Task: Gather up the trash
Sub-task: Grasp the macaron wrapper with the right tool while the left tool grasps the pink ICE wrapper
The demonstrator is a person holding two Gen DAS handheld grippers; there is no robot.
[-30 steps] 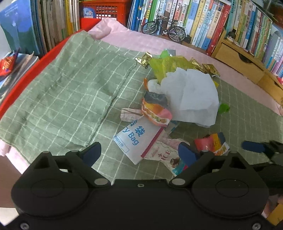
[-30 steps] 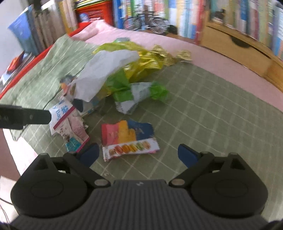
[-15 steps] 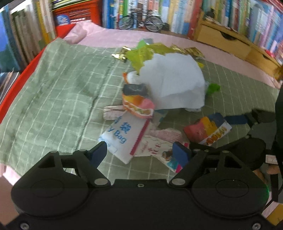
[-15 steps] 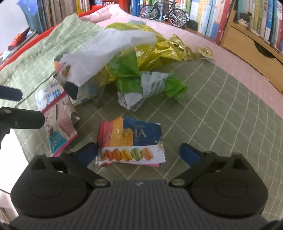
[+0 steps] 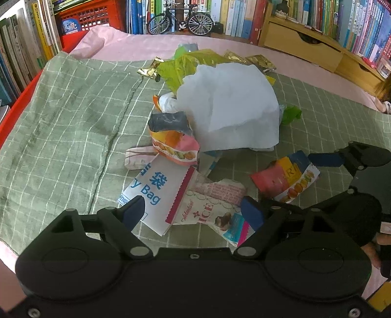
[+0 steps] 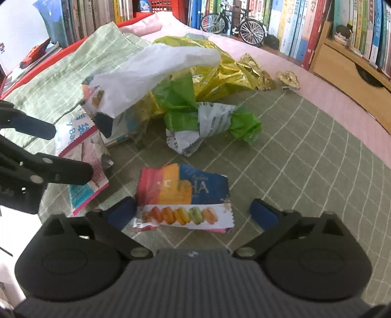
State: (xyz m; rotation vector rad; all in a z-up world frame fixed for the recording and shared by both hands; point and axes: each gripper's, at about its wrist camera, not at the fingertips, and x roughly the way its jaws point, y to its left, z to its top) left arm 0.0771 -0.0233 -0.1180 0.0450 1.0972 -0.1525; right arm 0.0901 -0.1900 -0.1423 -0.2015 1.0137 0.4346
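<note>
A pile of wrappers lies on a green checked cloth point(image 5: 61, 122). My left gripper point(image 5: 193, 214) is open just above a white sachet printed "Bag" point(image 5: 156, 193) and a pink ice-cream wrapper point(image 5: 215, 208). My right gripper point(image 6: 193, 215) is open, with a colourful macaron wrapper point(image 6: 183, 195) flat on the cloth between its fingers, nearer the left one. That macaron wrapper point(image 5: 286, 181) also shows in the left wrist view. A crumpled white paper point(image 5: 232, 110) covers the pile's middle, over green wrappers point(image 6: 207, 119) and gold foil point(image 6: 220, 73).
Bookshelves line the back, with a model bicycle point(image 5: 180, 18), a red crate point(image 5: 90, 19) and a wooden drawer unit point(image 5: 300, 46). A pink sheet point(image 5: 127, 46) lies under the cloth. A red edge point(image 5: 22, 93) borders the left side.
Both grippers have moved in closer to the pile. The macaron wrapper now sits between my right gripper's fingers. The sachet and pink wrapper are now right at my left fingers.
</note>
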